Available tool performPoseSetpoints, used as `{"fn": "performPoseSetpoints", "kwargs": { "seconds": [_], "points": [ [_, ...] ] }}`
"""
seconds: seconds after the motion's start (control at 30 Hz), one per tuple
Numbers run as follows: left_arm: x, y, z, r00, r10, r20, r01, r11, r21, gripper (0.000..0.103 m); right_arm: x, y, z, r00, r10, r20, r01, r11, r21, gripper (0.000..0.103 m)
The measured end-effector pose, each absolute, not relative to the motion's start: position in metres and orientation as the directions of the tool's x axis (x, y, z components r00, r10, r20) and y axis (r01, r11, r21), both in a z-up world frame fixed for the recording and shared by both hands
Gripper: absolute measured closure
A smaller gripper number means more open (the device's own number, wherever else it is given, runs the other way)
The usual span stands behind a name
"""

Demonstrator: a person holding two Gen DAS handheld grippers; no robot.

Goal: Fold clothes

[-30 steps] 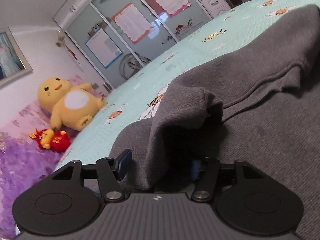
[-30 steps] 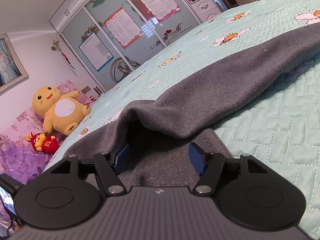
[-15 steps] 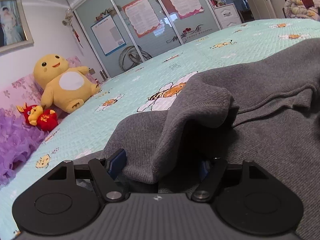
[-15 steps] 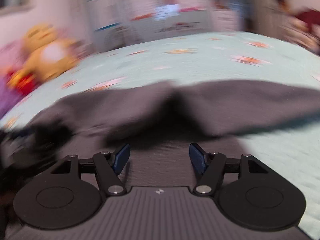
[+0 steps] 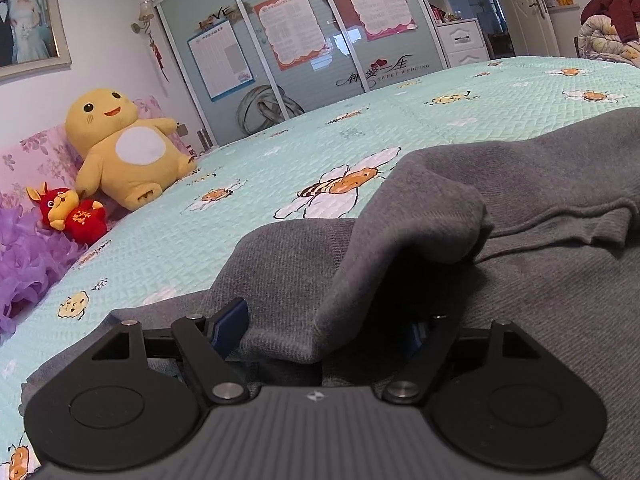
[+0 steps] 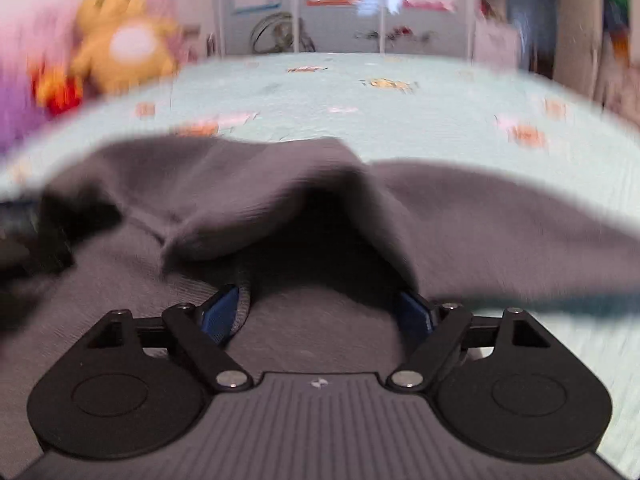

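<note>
Left claw (image 5: 320,330) is opening, jaws wide apart, with a flap of the gray sweater (image 5: 520,208) draped between them, and the blue pads don't look like they're pressing it anymore. Right claw (image 6: 320,312) is the same deal: opening, wide, a fold of the sweater (image 6: 280,200) humped up over the gap and a seam edge sitting just against its left pad, nothing really pinched as far as I can tell (that view is pretty blurry). The sweater itself lies spread on the bed (image 5: 280,184), on the mint quilt with the bees, with one edge doubled over onto the body. So I'd say this is the let-go after laying a fold. Next move probably calls for pulling both claws clear without dragging the flap, then regrabbing for another fold. Yellow plush toy (image 5: 124,148) sits well off by the pillows.
</note>
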State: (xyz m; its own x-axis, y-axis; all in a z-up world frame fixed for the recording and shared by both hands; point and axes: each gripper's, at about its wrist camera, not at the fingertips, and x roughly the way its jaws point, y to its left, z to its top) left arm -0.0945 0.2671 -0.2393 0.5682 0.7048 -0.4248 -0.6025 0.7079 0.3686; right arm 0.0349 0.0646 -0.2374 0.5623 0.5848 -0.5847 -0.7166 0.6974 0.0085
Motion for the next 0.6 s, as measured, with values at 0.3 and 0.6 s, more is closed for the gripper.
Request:
{"fn": "performPoseSetpoints", "kwargs": {
  "seconds": [0.3, 0.6],
  "points": [
    [-0.096, 0.269, -0.238, 0.573, 0.704, -0.42, -0.607, 0.709, 0.36, 0.022, -0.031, 0.06, -0.225, 0.631, 0.551, -0.547, -0.7, 0.707, -0.095, 0.034],
    [-0.096, 0.271, -0.239, 0.574, 0.702, -0.421, -0.61, 0.71, 0.352, 0.021, -0.007, 0.162, -0.194, 0.604, 0.632, -0.485, -0.78, 0.593, -0.198, 0.033]
  ]
}}
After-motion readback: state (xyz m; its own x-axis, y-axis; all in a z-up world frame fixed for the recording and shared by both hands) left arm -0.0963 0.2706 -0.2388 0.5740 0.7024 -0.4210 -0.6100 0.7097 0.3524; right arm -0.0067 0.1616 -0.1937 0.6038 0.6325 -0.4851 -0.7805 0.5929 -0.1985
